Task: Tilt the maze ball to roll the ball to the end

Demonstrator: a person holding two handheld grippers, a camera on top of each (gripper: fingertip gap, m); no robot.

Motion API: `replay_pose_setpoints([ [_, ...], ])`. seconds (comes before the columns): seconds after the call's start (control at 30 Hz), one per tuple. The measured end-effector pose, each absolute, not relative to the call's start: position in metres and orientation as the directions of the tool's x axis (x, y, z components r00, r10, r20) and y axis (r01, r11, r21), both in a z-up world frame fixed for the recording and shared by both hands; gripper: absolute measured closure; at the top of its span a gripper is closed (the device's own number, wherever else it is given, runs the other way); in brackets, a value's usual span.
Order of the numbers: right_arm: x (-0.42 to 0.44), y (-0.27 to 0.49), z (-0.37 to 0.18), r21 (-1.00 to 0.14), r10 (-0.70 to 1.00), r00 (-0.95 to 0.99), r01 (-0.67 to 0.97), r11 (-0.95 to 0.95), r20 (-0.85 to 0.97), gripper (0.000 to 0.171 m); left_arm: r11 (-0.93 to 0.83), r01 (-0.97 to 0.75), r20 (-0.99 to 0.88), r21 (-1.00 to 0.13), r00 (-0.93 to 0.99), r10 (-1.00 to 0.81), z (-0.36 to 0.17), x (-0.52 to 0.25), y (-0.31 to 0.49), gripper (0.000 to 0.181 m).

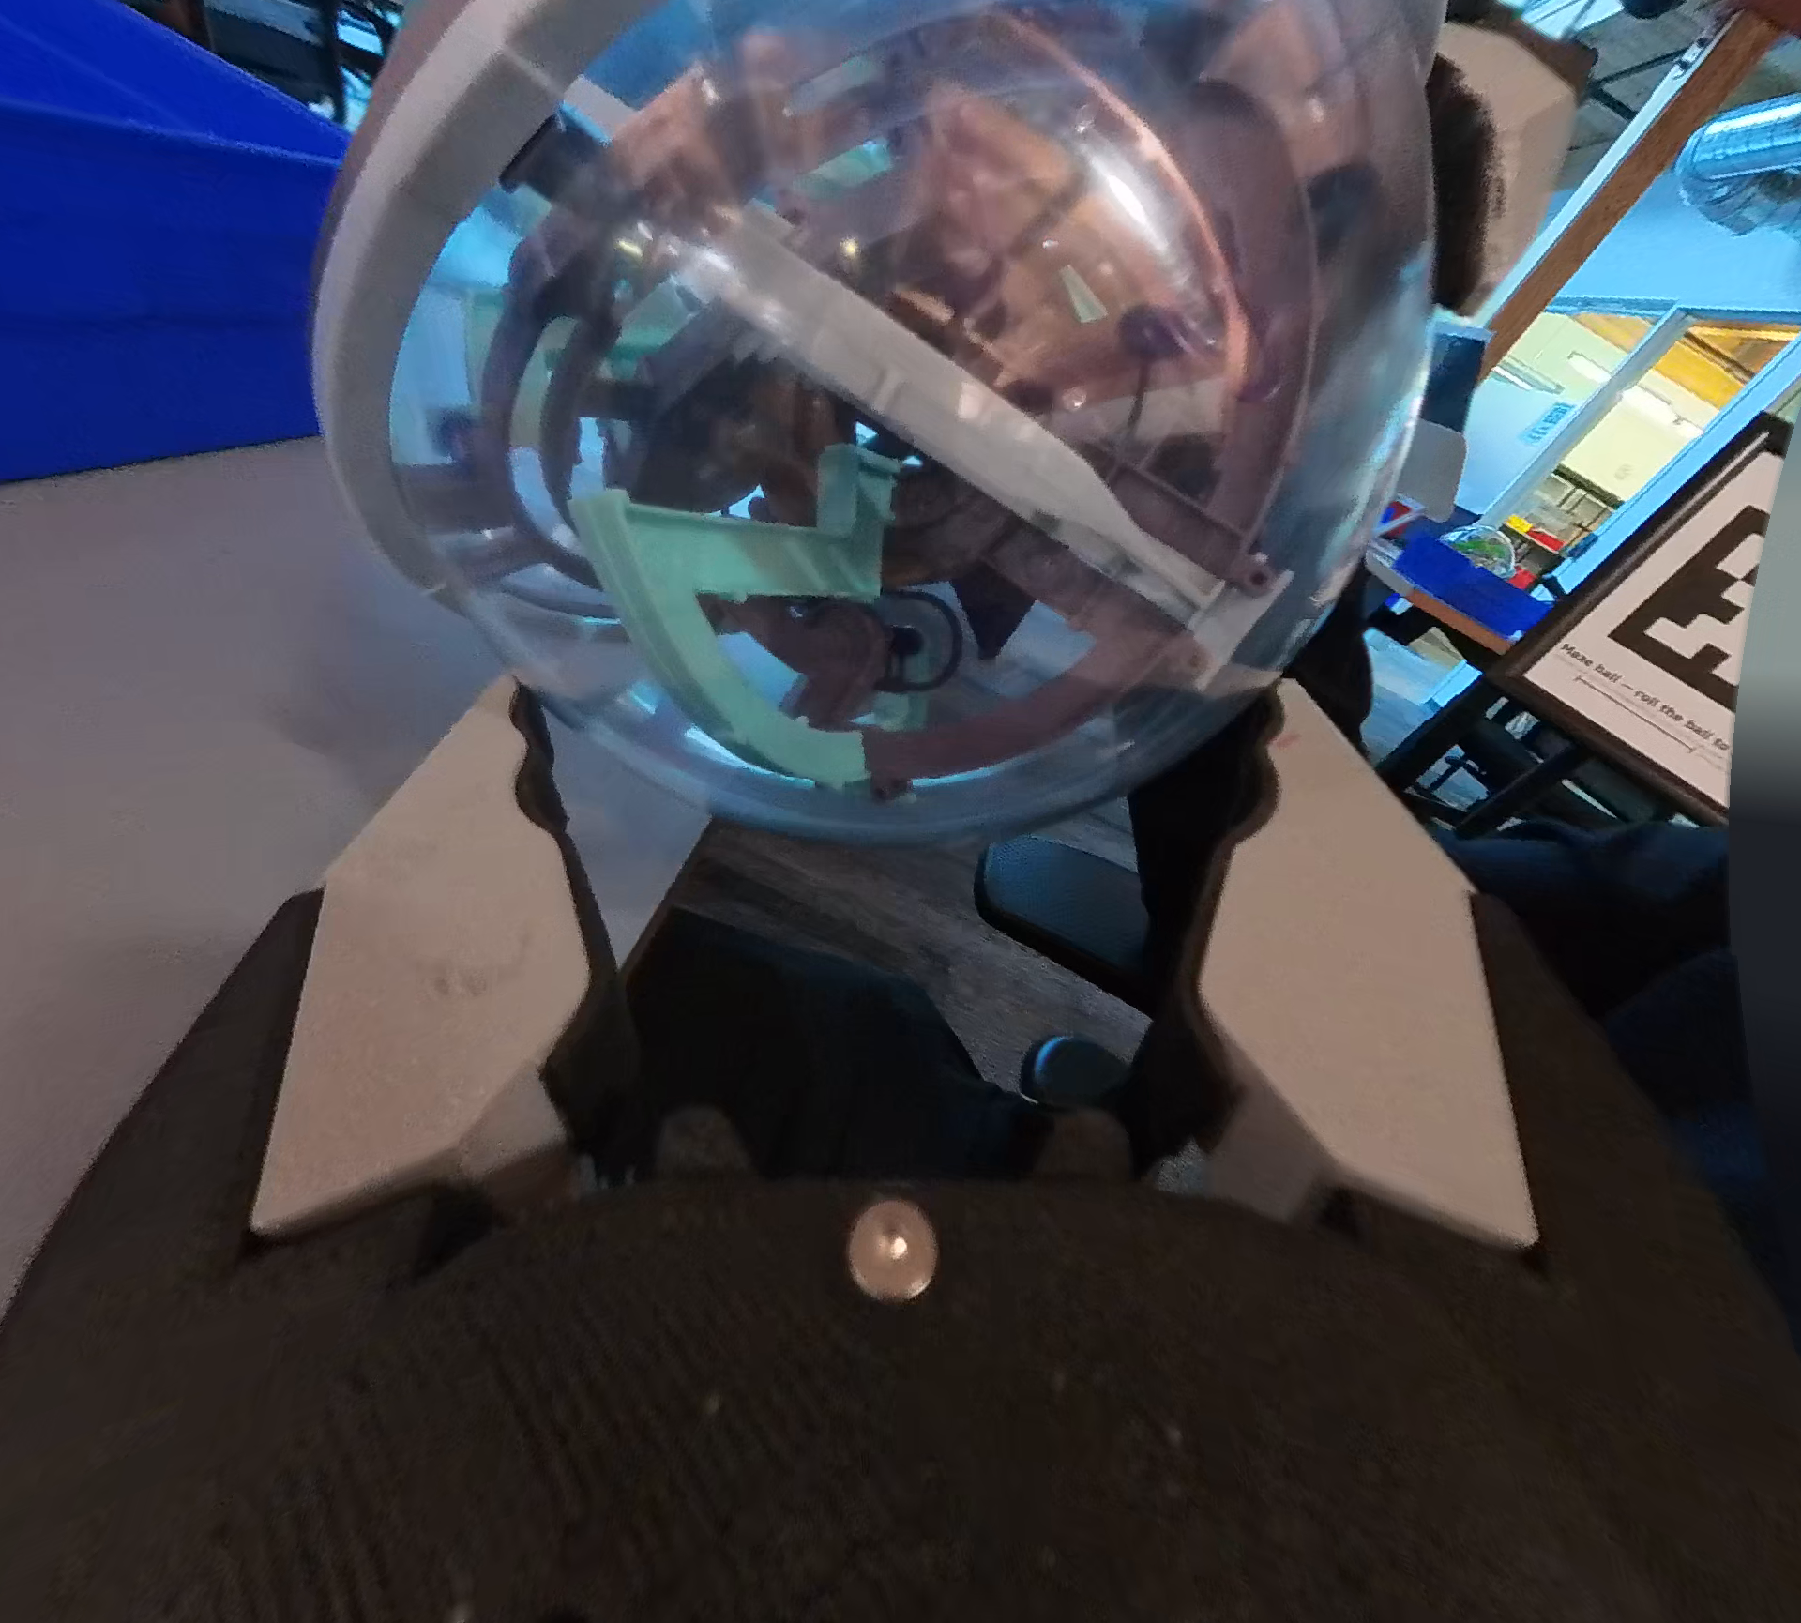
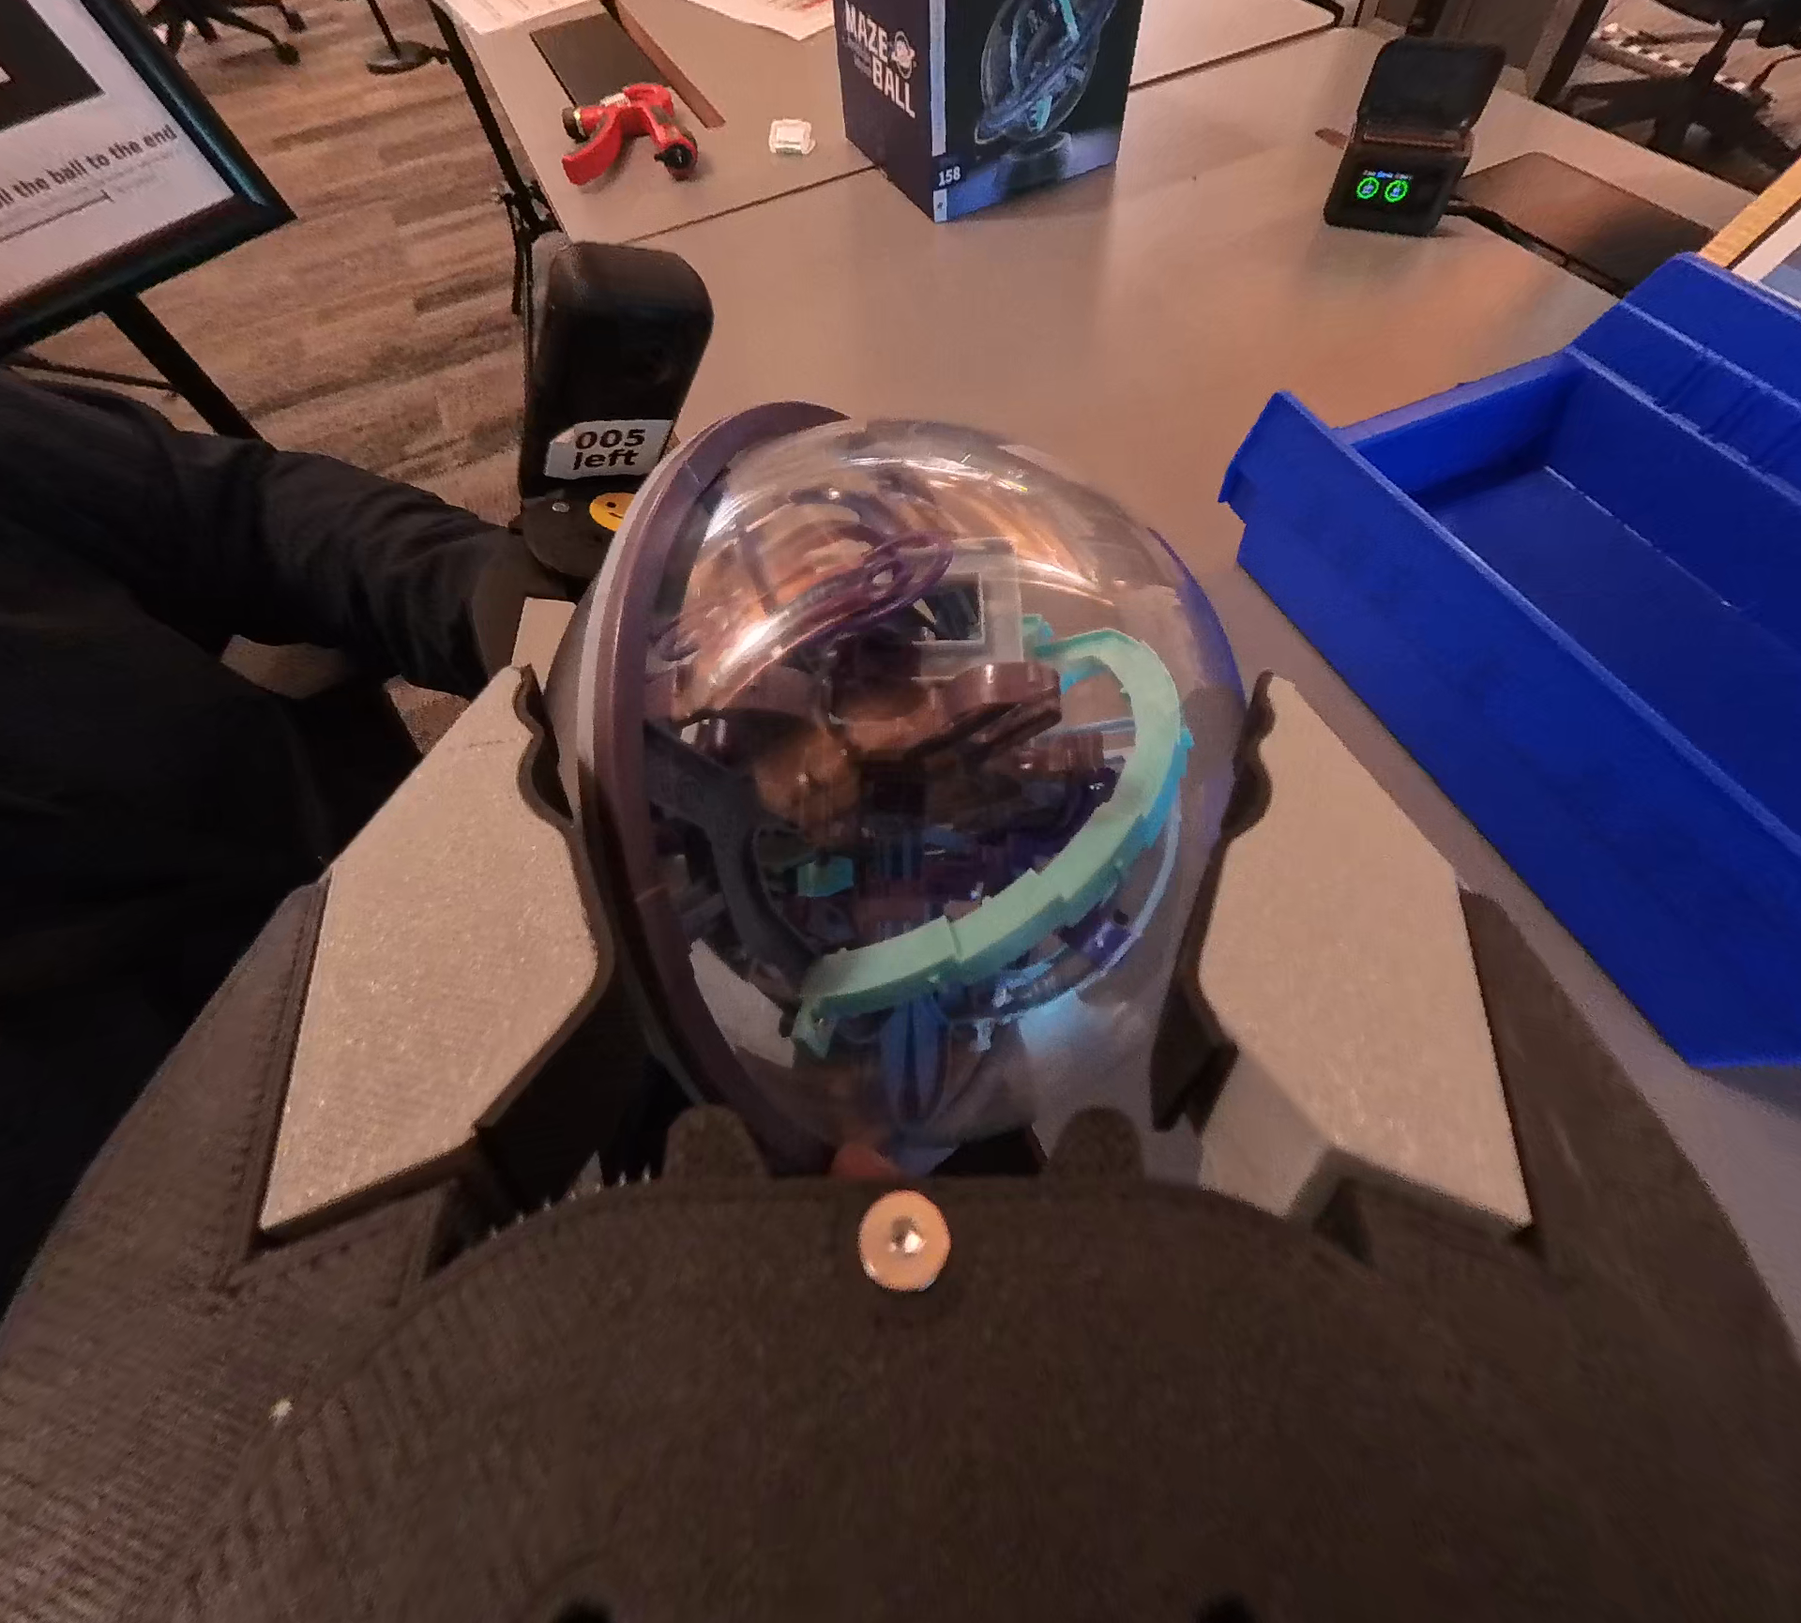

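The maze ball (image 1: 877, 309) is a clear sphere with a grey ring and green, brown and purple tracks inside. It is held up above the grey table (image 2: 975, 309). My left gripper (image 1: 897, 718) is shut on its lower part, with both fingertips against the shell. My right gripper (image 2: 901, 699) is shut on the maze ball (image 2: 897, 748) from the opposite side, one finger on each flank. The left gripper's black body (image 2: 614, 387) shows just behind the sphere. I cannot make out the small ball inside the maze.
A blue bin (image 2: 1559, 699) stands on the table to the right; it also shows in the left wrist view (image 1: 146, 260). Farther back are the maze ball's box (image 2: 994, 36), a small black device with a lit screen (image 2: 1403, 143) and a red tool (image 2: 624, 134). A framed sign on a stand (image 2: 78, 114) and a person's dark sleeve (image 2: 244, 563) are on the left.
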State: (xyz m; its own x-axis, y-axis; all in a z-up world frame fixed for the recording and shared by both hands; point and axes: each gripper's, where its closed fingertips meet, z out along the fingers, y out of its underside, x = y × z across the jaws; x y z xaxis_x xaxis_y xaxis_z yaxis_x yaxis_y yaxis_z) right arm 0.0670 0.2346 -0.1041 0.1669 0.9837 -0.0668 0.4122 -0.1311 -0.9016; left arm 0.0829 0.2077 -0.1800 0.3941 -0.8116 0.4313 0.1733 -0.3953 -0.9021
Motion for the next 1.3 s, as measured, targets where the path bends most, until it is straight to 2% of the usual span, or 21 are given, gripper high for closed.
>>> replay_pose_setpoints([
  [0.37,0.064,0.232,-0.111,-0.870,0.972,0.229,0.466,-0.159,-0.055,0.039,-0.473,0.165,0.501,-0.865,0.255,-0.827,-0.189,0.089,0.199,0.044],
  [0.97,0.064,0.247,-0.120,-0.865,0.959,0.222,0.432,-0.258,-0.175,0.041,-0.553,0.177,0.581,-0.814,0.252,-0.774,-0.195,0.087,0.207,0.046],
  [1.3,0.057,0.244,-0.110,-0.849,0.946,0.294,0.457,-0.266,-0.138,0.044,-0.576,0.187,0.602,-0.796,0.136,-0.787,-0.185,0.085,0.202,0.045],
])
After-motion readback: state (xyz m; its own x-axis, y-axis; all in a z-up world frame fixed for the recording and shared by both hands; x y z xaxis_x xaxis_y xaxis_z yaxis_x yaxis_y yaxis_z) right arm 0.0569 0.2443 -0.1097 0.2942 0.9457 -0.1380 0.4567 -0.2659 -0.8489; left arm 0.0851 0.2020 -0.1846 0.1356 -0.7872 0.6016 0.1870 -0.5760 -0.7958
